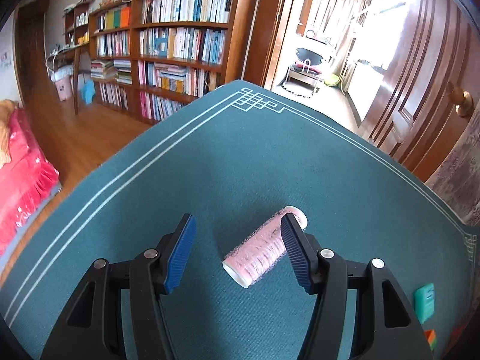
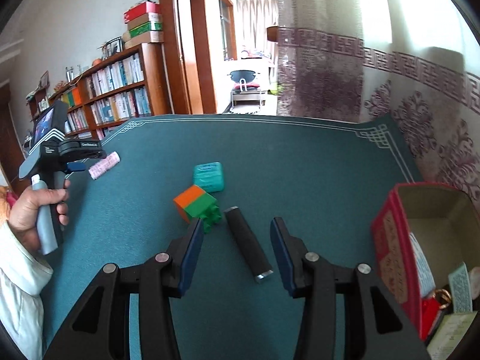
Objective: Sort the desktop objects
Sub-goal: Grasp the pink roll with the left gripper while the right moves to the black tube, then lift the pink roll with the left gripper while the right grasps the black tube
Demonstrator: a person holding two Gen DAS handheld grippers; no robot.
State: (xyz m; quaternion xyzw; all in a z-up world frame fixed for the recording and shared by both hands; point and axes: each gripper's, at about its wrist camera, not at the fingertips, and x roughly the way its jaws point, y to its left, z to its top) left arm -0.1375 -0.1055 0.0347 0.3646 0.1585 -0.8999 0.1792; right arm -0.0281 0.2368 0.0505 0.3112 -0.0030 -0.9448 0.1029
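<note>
Two open tools hover over the green desk (image 2: 300, 156): left tool (image 1: 238, 249) around the pink fuzzy roller (image 1: 261, 249), right tool (image 2: 237, 249) around the black stick (image 2: 247, 244); each must squeeze next.

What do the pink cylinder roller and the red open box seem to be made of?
Pink cylinder roller: probably plastic core, smooth white ends, wrapped in fuzzy, bristly pink mesh. Red open box: likely cardboard, printed red outside, plain brown matte inside.

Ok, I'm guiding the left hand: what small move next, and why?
Probably shift the left gripper slightly right, then close: the pink bristly hair roller lies on the green mat against the right finger, jaws open, not yet gripped.
</note>
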